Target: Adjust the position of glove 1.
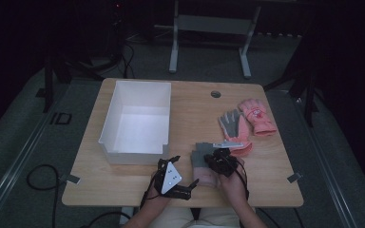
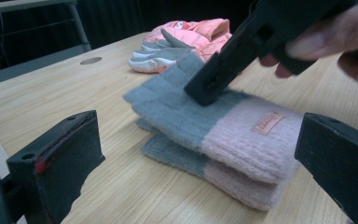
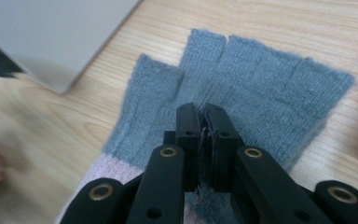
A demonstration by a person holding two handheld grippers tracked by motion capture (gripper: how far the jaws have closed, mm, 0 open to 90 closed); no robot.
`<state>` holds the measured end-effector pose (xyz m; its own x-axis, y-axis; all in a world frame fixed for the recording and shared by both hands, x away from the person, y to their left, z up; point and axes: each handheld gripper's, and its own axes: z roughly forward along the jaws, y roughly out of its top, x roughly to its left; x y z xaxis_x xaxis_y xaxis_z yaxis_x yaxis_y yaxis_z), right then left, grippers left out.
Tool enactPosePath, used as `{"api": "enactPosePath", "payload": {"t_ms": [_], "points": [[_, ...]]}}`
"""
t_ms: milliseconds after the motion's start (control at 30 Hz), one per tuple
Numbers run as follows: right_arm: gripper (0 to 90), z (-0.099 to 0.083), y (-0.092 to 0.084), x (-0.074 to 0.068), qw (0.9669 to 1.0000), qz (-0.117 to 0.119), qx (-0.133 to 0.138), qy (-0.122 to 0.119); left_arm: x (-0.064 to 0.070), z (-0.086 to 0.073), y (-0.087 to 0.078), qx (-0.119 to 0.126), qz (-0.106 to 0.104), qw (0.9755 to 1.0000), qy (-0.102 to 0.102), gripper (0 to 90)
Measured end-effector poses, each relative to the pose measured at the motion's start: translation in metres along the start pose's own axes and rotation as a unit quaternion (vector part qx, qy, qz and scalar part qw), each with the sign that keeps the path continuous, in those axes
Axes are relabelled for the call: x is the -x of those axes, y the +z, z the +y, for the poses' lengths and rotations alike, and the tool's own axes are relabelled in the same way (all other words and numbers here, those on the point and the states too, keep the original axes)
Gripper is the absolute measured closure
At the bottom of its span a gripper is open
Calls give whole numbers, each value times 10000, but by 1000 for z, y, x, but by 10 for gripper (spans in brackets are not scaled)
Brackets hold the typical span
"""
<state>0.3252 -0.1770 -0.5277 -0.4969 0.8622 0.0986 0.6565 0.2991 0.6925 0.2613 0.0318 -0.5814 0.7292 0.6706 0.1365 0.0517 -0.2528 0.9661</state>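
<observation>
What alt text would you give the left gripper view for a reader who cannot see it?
The right claw, held in a hand, pinches the grey part of the top knitted glove, which lies stacked on a matching grey and pink one on a wooden table. The left claw stands open in front. More gloves, pink and grey, lie behind.

I think I am in a dark lab or test room, not a home. My wooden table (image 1: 266, 185) stands alone on a grey carpet floor (image 1: 28, 137), and black cables (image 1: 40, 178) lie loose on that floor by my seat. Past my table there is a grey metal table frame (image 1: 209, 28), and black stands (image 1: 52, 76) wait at the sides, and the room around them is almost black.
</observation>
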Motion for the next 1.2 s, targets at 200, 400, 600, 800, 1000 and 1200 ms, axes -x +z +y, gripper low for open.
{"api": "enactPosePath", "payload": {"t_ms": [200,400,600,800,1000,1200], "points": [[853,0,-4,-4,10000,1,46,-27,0,0,0,-15,-1,10000,9,3],[836,-6,12,0,9998,-131,-148,-38,0,0,0,-29,-14,10000,-2,3],[815,-10,21,1,9997,85,-175,-148,0,0,0,-22,-51,10000,-4,3],[816,-6,27,0,9980,338,-180,-509,1,1,1,-44,-109,9999,62,3],[767,-1,24,3,9969,458,-142,-617,2,9,0,-125,-387,9992,63,3],[656,21,2,29,9985,274,238,-422,0,24,9,-497,-949,9942,107,3]]}}
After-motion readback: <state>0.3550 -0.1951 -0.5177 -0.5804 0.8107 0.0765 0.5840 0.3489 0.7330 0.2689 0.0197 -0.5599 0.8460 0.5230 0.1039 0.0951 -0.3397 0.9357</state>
